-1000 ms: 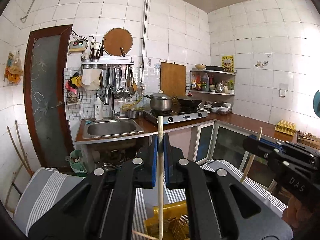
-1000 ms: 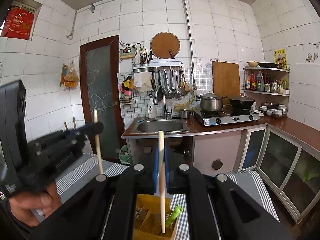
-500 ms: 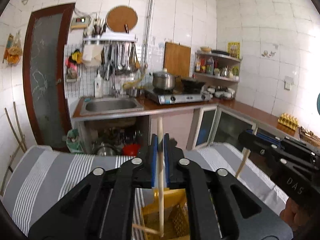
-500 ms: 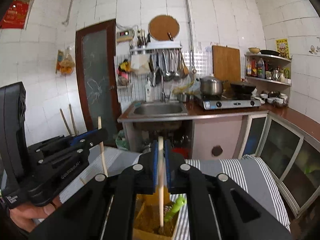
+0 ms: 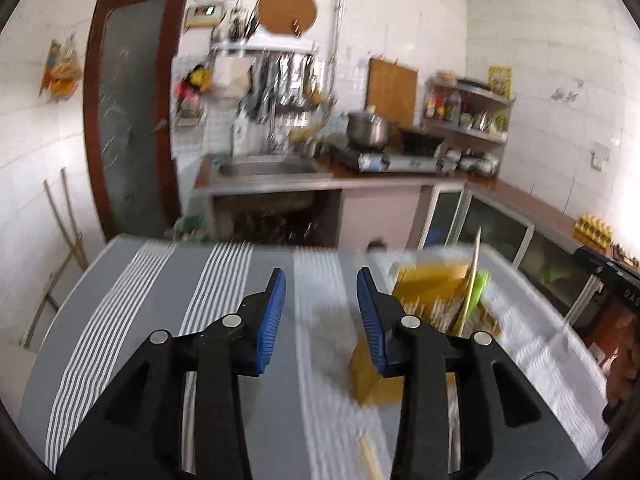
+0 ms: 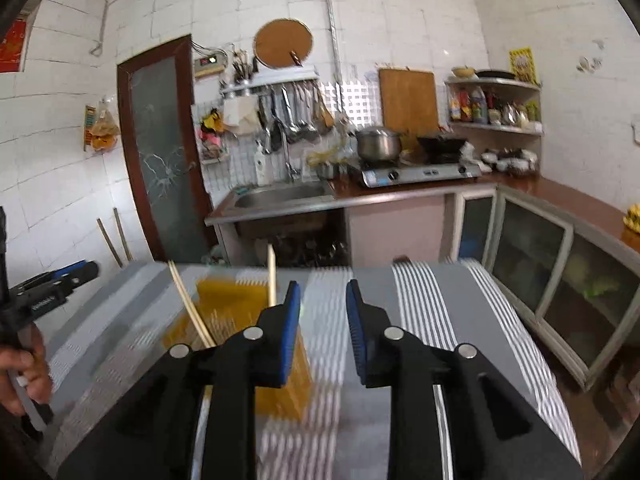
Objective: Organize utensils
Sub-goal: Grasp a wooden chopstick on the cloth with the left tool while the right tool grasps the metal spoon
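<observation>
Yellow plastic forms the utensil basket [image 5: 424, 280] that stands on a tabletop covered with a grey and white striped cloth [image 5: 160, 280]. Two pale wooden chopsticks [image 6: 188, 304] stand in the basket, one leaning and one nearly upright, and a green utensil [image 5: 474, 292] leans inside it too. Another chopstick [image 5: 370, 462] lies flat on the cloth, near the front of the basket. Motion blur softens the basket in both views.

Left tongs [image 5: 320, 312] hover above the cloth just left of the basket, blue pads spread apart and holding nothing. Right tongs [image 6: 323, 328] hover just right of the basket, pads likewise spread and bare. A hand [image 6: 20, 372] grips the left tool's handle at the frame edge.

Behind the tabletop are a steel sink [image 6: 280, 198], a gas stove [image 6: 416, 172] carrying a metal pot [image 6: 378, 144], and white tiled walls.
</observation>
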### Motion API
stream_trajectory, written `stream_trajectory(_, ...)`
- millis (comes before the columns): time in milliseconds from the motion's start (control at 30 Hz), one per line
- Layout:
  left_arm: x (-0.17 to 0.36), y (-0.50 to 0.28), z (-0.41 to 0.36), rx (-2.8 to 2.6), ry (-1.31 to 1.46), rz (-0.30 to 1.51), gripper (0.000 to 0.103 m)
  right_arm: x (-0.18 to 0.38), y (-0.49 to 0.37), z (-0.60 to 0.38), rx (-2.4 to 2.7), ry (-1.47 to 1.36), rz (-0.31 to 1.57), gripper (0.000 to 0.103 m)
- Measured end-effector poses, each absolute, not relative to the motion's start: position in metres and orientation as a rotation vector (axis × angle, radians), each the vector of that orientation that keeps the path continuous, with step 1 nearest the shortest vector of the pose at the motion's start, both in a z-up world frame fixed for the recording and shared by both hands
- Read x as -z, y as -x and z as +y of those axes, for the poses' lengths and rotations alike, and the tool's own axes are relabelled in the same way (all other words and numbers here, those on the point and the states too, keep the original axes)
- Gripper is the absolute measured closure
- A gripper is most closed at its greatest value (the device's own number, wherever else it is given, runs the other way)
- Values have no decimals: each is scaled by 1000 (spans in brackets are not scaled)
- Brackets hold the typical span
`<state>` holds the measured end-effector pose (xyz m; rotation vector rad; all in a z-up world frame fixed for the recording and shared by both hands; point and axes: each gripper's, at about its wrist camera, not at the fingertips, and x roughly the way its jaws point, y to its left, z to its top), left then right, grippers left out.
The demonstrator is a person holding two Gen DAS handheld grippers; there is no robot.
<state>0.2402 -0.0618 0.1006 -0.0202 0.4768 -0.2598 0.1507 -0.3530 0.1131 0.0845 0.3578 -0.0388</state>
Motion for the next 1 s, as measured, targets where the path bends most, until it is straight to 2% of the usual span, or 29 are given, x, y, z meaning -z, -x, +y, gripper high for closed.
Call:
stream_trajectory(300, 3, -173, -49, 259, 18, 697, 67, 0, -96, -348, 103, -154, 544, 78)
stream_trajectory(467, 35, -149, -58, 310, 42, 769, 67, 32, -81, -330, 77, -149, 614, 78)
stream_trajectory(1000, 68, -164, -94, 339, -12, 917, 67, 41, -80, -311, 46, -109, 639, 78)
